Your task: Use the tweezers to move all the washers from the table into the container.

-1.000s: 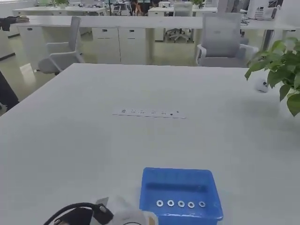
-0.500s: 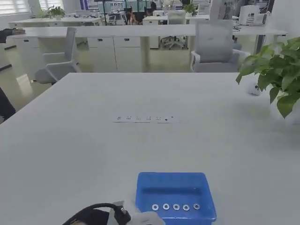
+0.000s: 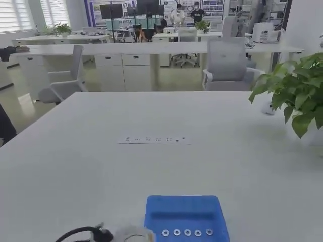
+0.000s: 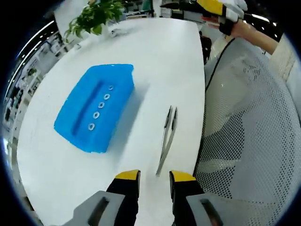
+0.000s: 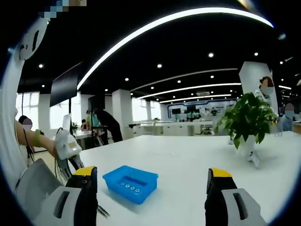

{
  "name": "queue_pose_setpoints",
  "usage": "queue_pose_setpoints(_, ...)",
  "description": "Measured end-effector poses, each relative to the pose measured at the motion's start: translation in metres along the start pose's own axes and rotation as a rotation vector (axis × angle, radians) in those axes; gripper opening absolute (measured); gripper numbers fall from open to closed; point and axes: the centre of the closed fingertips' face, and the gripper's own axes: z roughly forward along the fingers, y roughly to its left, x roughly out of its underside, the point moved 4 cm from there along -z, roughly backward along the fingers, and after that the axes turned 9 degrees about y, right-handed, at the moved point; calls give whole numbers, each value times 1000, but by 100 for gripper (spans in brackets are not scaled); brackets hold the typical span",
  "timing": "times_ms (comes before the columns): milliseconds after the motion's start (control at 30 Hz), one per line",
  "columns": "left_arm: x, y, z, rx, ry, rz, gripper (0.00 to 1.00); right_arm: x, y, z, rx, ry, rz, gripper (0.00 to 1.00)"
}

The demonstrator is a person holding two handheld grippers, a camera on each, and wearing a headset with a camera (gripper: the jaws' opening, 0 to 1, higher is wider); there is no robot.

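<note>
Blue plastic container (image 4: pixel 75 123) holds five round washers (image 4: pixel 96 115); slim metal tweezers (image 4: pixel 168 134) lie beside; left gripper (image 4: pixel 154 176) slightly parted, right gripper (image 5: pixel 151 173) wide.

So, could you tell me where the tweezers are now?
In the left gripper view, the tweezers lie on the table just ahead of the left gripper, right of the blue container.
</note>
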Motion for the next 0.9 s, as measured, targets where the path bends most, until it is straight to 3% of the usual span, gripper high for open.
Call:
queue_pose_setpoints(67, 4, 2, -10, -26, -77, -86, 39, 1, 1, 1, -7, 9, -4, 97)
queue_pose_setpoints(133, 5, 7, -24, -77, -205, -184, 46, 3, 3, 2, -19, 19, -10, 96)
queue_pose_setpoints(167, 3, 9, -33, -106, -298, -253, 45, 4, 5, 3, -29, 23, -14, 96)
queue_pose_setpoints(200, 0, 8, -38, -110, -363, -288, 43, 5, 5, 4, -35, 27, -14, 96)
queue_pose_setpoints(233, -3, 11, -48, -145, -473, -335, 43, 6, 7, 6, -41, 35, -16, 96)
queue_pose_setpoints(300, -4, 13, -60, -177, -615, -430, 52, 7, 10, 7, -52, 46, -26, 97)
queue_pose_setpoints(333, -4, 13, -64, -185, -657, -474, 59, 9, 12, 8, -58, 54, -35, 98)
queue_pose_setpoints(367, -2, 15, -71, -210, -707, -502, 64, 10, 14, 9, -63, 65, -43, 98)
queue_pose_setpoints(433, -2, 21, -83, -293, -782, -505, 75, 10, 15, 9, -65, 69, -57, 99)
queue_pose_setpoints(567, -7, 30, -113, -398, -1012, -529, 99, 7, 17, 9, -78, 41, -38, 99)
queue_pose_setpoints(600, -5, 30, -115, -408, -1016, -515, 97, 5, 16, 8, -76, 33, -36, 99)
queue_pose_setpoints(667, -3, 34, -118, -434, -1046, -544, 99, 2, 16, 7, -72, 7, -32, 99)
queue_pose_setpoints(800, -1, 35, -115, -457, -1018, -553, 99, 3, 10, 6, -45, 12, -27, 99)
queue_pose_setpoints(900, -2, 35, -118, -479, -1036, -534, 99, 4, 7, 5, -27, 14, -27, 99)
